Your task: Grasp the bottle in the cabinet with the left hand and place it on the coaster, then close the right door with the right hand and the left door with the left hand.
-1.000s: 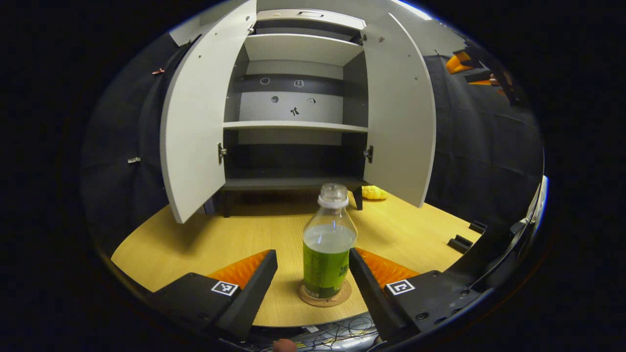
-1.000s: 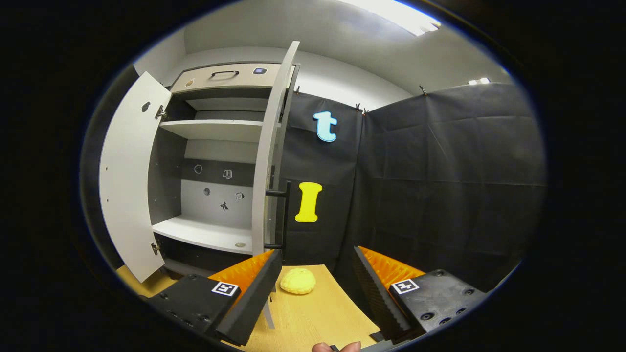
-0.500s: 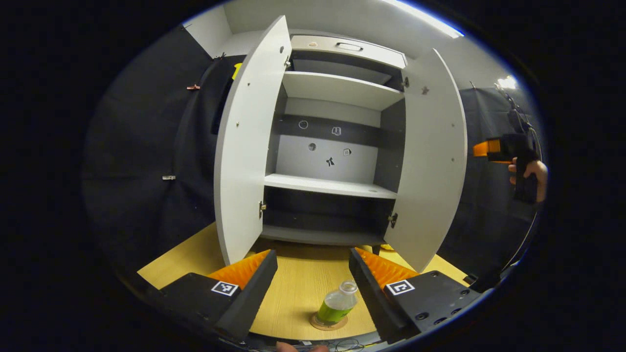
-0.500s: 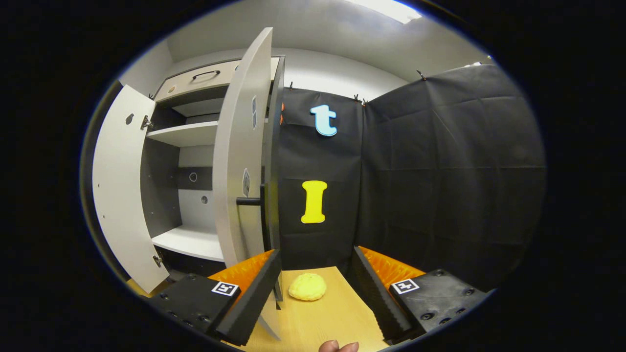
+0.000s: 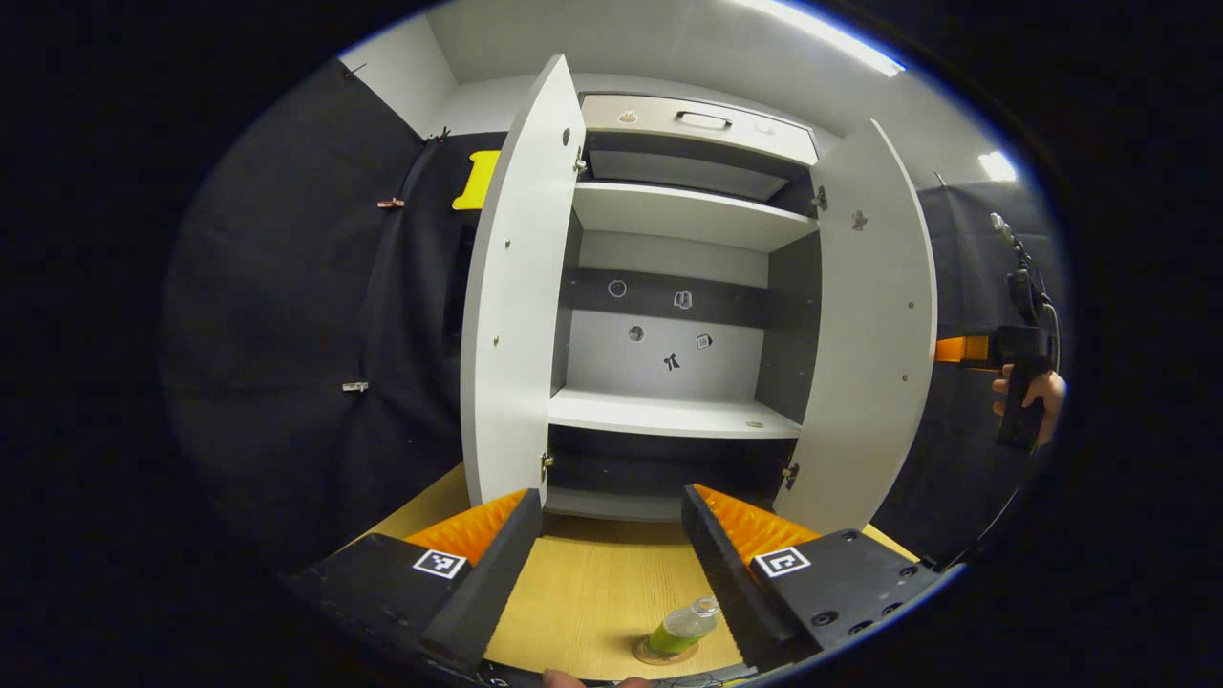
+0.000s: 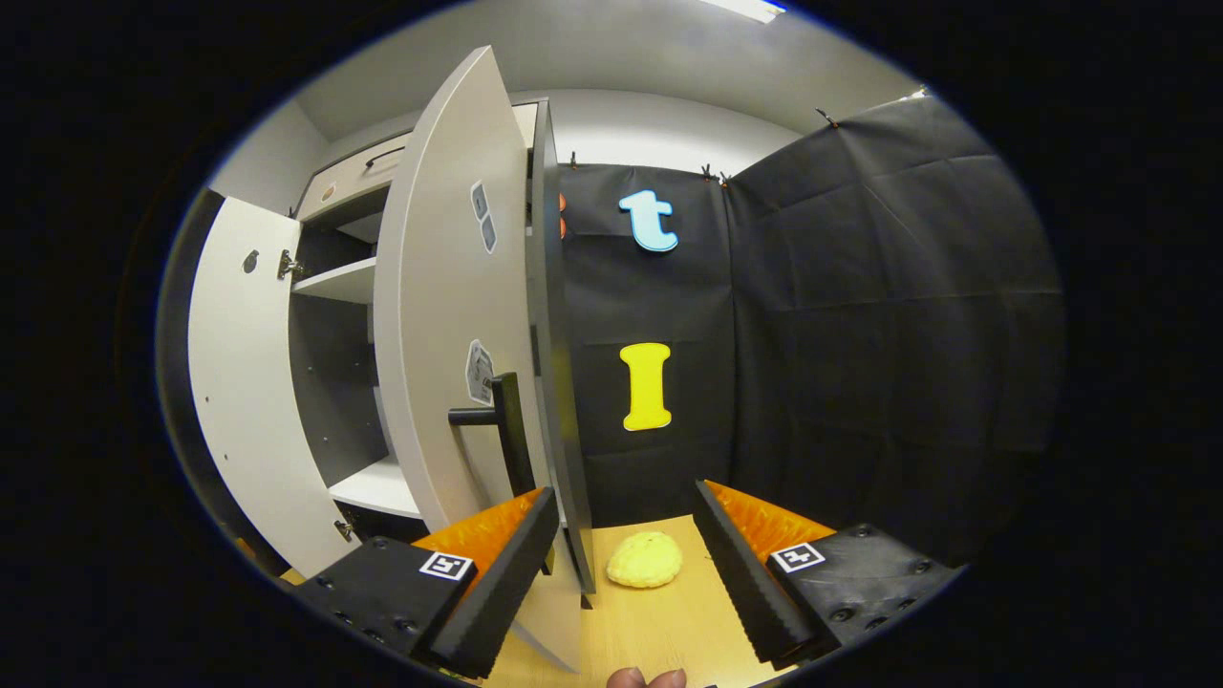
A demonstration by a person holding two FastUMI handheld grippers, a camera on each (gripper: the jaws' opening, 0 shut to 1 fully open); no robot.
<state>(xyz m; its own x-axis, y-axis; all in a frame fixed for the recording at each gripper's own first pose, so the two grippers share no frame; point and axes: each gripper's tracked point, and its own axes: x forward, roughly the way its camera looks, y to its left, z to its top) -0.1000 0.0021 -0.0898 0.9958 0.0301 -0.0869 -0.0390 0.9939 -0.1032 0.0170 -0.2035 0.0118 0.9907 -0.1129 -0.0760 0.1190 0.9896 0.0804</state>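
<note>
Bottle (image 5: 682, 626) and coaster (image 5: 661, 654) now sit low and small at the near edge of the left gripper view, where a second ago they stood large between the fingers; the left hand-held gripper (image 5: 611, 545) has lifted up and back, jaws spread wide with nothing between them, so the placing step looks done and the bottle stands on the coaster on the table (image 5: 592, 592). In the right gripper view the right door (image 6: 449, 315) has grown much larger and nearer, its outer face and dark handle (image 6: 502, 430) now just beyond the left finger of the right hand-held gripper (image 6: 626, 573), which is likewise spread and empty. That suggests the right hand is lining up to push this door shut, a step not yet done: both doors stand wide open. Counted: one bottle, one coaster, one cabinet (image 5: 678, 315) with two doors, the left door (image 5: 521, 306) being the other, two hand-held grippers, one yellow lumpy object (image 6: 645, 560) on the table far right beside the cabinet, and a hand (image 5: 1032, 397) holding the right tool at the far right of the left gripper view.
</note>
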